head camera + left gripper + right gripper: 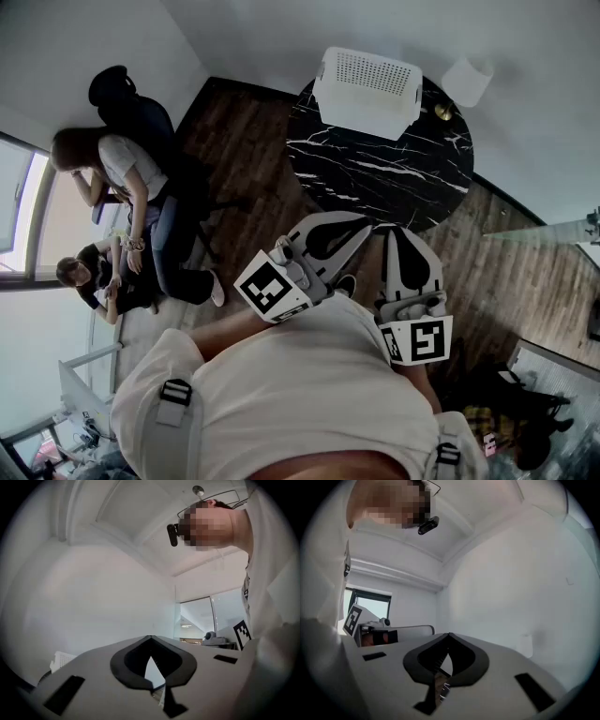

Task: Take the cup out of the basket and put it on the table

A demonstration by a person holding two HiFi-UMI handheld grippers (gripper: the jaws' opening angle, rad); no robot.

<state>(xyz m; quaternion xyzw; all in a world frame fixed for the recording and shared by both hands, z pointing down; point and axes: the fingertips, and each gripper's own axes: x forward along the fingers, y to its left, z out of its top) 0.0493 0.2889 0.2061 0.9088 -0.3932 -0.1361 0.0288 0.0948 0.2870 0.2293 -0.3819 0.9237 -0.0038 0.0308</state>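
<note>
A white slatted basket [367, 89] stands on the far side of the round black marble table [375, 173]. The cup does not show in any view; the basket's inside is hidden from here. Both grippers are held close to the person's chest, well short of the table. My left gripper [364, 225] points toward the table with its jaws shut and empty, and a corner of the basket [60, 660] shows past it. My right gripper [394, 232] sits beside it, also shut with nothing between its jaws. In their own views the left gripper [150, 638] and the right gripper [450, 635] face white walls.
A small gold object [442, 112] lies on the table next to the basket, and a white cylinder [466, 82] stands behind the table. To the left, a seated person [131, 178] and an office chair [127, 103] occupy the wooden floor [234, 122]. Bags [506, 412] lie at the lower right.
</note>
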